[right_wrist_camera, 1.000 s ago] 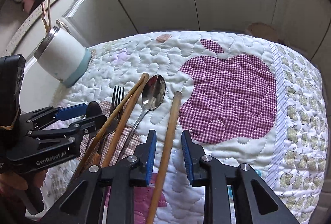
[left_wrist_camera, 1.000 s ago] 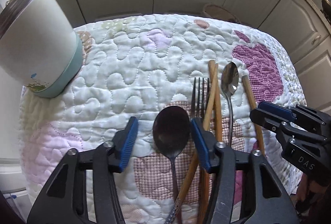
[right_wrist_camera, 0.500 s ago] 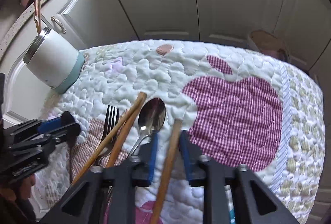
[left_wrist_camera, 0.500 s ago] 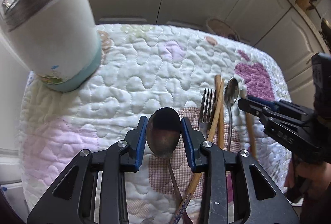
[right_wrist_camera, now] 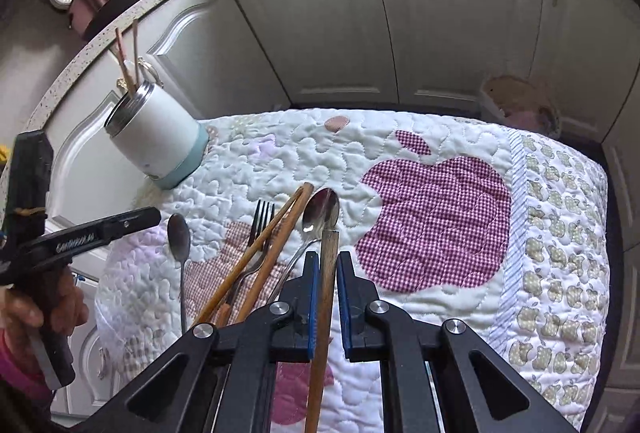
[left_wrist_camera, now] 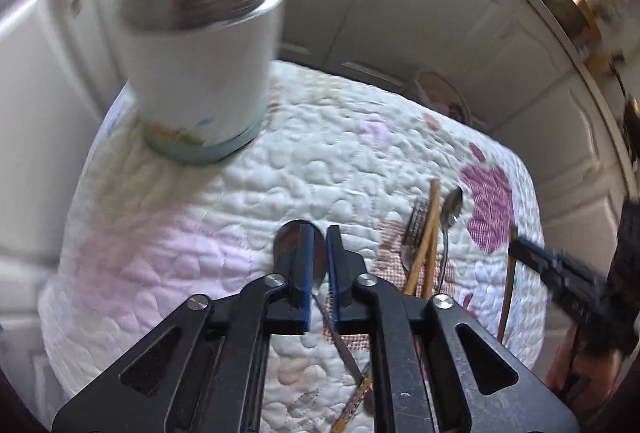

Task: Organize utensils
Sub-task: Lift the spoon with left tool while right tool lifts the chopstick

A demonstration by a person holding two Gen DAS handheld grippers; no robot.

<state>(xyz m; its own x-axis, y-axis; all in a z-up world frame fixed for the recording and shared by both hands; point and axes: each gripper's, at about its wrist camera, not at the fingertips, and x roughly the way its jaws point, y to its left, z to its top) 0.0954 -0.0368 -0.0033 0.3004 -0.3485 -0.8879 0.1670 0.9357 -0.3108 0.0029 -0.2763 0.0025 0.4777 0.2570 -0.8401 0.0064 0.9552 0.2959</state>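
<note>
Wooden chopsticks number five: one [right_wrist_camera: 326, 297] is clamped in the right tool [right_wrist_camera: 328, 307], two [right_wrist_camera: 272, 257] lie crossed over a steel fork [right_wrist_camera: 259, 229] at its 10 o'clock, and two [right_wrist_camera: 127, 57] stand in the white cup [right_wrist_camera: 154, 139]. Spoons number two, both polished metal with oval bowls: the dark one [left_wrist_camera: 298, 253] is pinched in the closed left tool [left_wrist_camera: 318, 277], the shiny one [right_wrist_camera: 320, 213] lies on the quilted surface [right_wrist_camera: 440, 217]. Blurred, the steel-rimmed cup sits at the left tool's 11 o'clock.
</note>
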